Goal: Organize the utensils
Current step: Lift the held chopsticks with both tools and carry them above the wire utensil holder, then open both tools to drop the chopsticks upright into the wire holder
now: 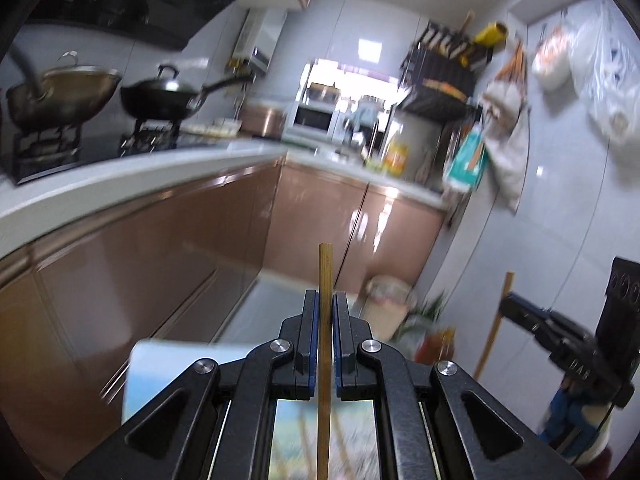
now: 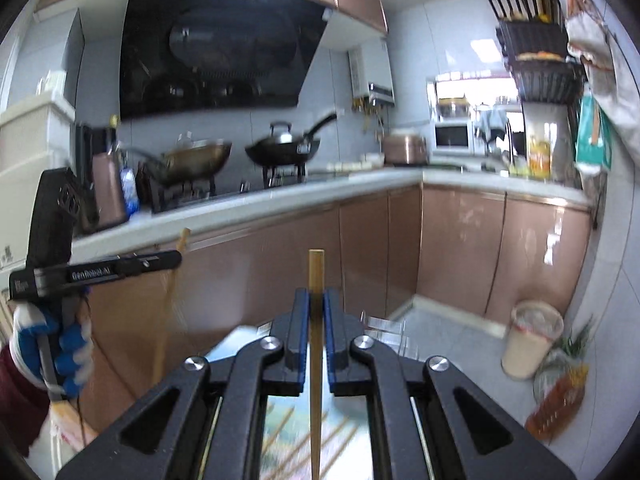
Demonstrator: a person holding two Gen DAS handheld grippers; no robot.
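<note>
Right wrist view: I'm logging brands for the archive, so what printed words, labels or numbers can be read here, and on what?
"GenRobot.AI": white letters on the black bar of the left claw, at the left edge.
Yellow oil bottle on the counter: label too blurred to read.
White box at far left: dark marks, unreadable.
White wall heater: panel text too small.

Home kitchen; 2 woks [image 2: 240,152] on stove; range hood [image 2: 216,52]; microwave [image 2: 452,136].
</note>
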